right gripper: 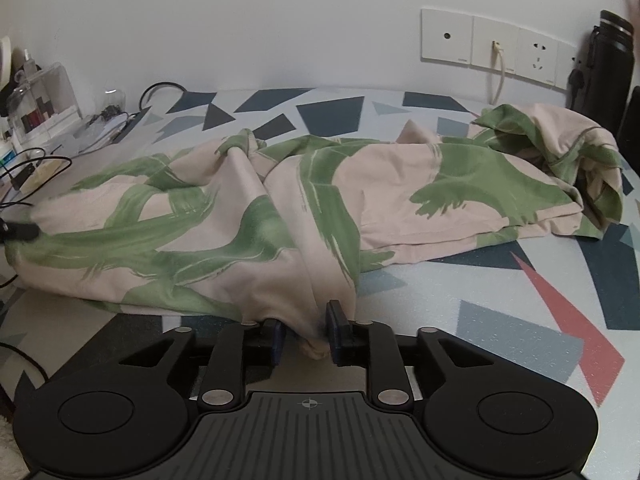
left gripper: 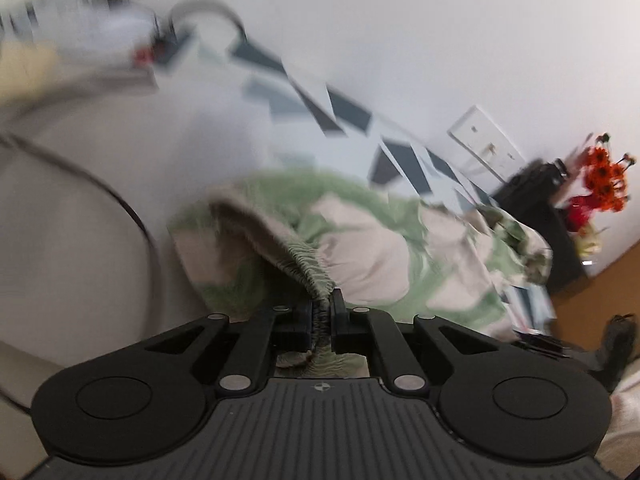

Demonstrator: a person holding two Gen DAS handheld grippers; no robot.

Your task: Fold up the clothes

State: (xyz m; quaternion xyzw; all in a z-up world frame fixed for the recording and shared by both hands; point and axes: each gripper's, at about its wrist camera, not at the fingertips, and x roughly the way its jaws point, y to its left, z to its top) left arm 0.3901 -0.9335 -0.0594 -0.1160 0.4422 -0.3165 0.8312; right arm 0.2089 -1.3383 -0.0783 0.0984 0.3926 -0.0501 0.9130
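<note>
A beige garment with green brush-stroke print (right gripper: 248,216) lies crumpled across the patterned table (right gripper: 500,312). My right gripper (right gripper: 306,330) is shut on a bunched fold of its near edge, just above the tabletop. In the tilted, blurred left wrist view, my left gripper (left gripper: 323,308) is shut on the garment's gathered elastic band (left gripper: 308,268), and the rest of the cloth (left gripper: 380,248) hangs and trails away beyond it. Part of the left gripper (right gripper: 18,230) pokes in at the left edge of the right wrist view, at the garment's far left end.
Cables (right gripper: 36,168), clear containers (right gripper: 44,100) and small clutter crowd the table's left end. Wall sockets (right gripper: 496,46) with a plugged cord sit behind, a black bottle (right gripper: 612,64) at the right. Orange flowers (left gripper: 604,176) and a black object (left gripper: 536,216) stand beyond the table.
</note>
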